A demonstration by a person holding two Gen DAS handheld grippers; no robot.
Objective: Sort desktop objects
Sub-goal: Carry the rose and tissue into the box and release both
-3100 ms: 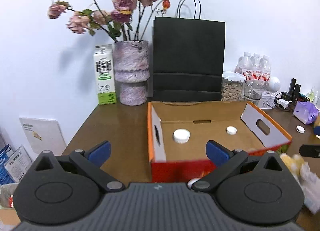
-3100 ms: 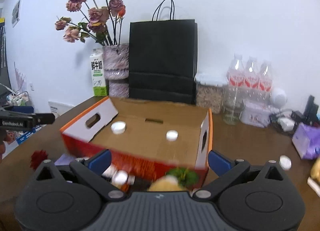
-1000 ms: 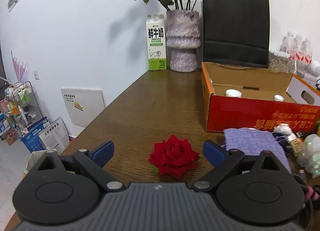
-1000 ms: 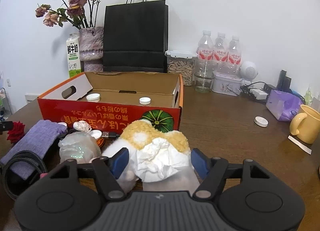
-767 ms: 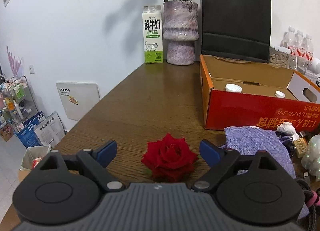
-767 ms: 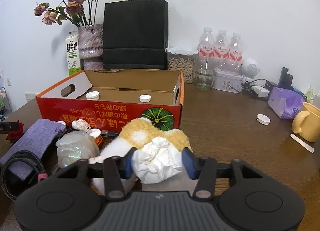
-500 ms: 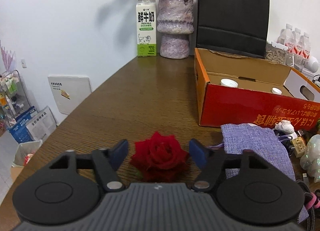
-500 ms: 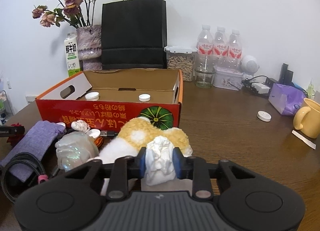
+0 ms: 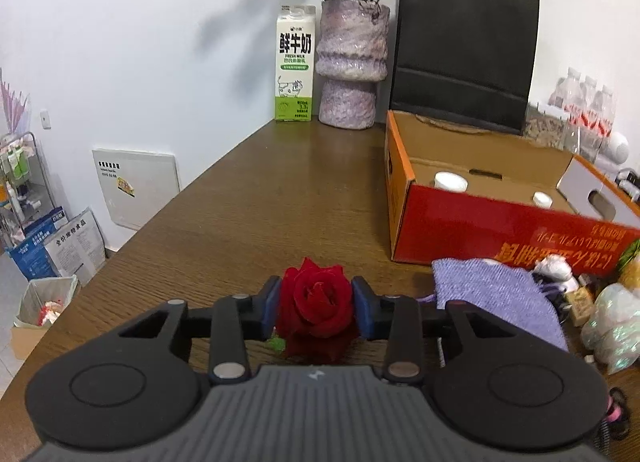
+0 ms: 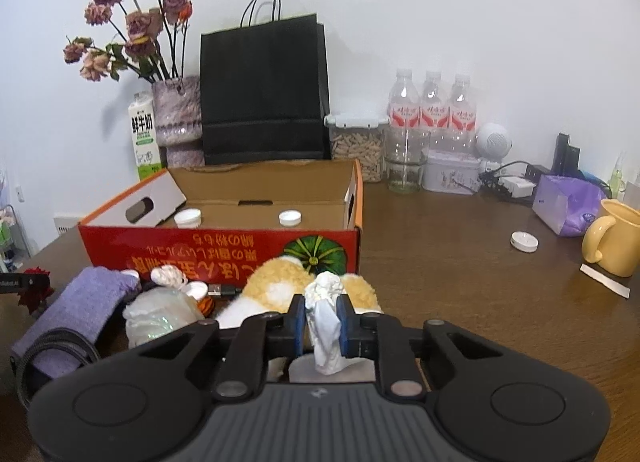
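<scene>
Left claw (image 9: 316, 304) pinching rose (image 9: 315, 302), right claw (image 10: 322, 320) pinching tissue (image 10: 325, 318)

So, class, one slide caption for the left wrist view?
Left gripper shut on a red rose on the wooden table, beside the red cardboard box.

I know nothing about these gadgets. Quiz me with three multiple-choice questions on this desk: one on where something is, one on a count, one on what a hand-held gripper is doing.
1. Where does the milk carton stand?
A. Inside the cardboard box
B. Beside the purple vase
C. On the floor

2. How many white caps lie in the cardboard box?
A. Two
B. Four
C. None

3. What is the left hand-held gripper doing?
A. Hanging open over the mug
B. Shut on a cable
C. Shut on the red rose

Answers:
1. B: the carton is next to the purple vase at the back of the table.
2. A: two white caps sit on the box floor.
3. C: its blue pads press both sides of the red rose.
</scene>
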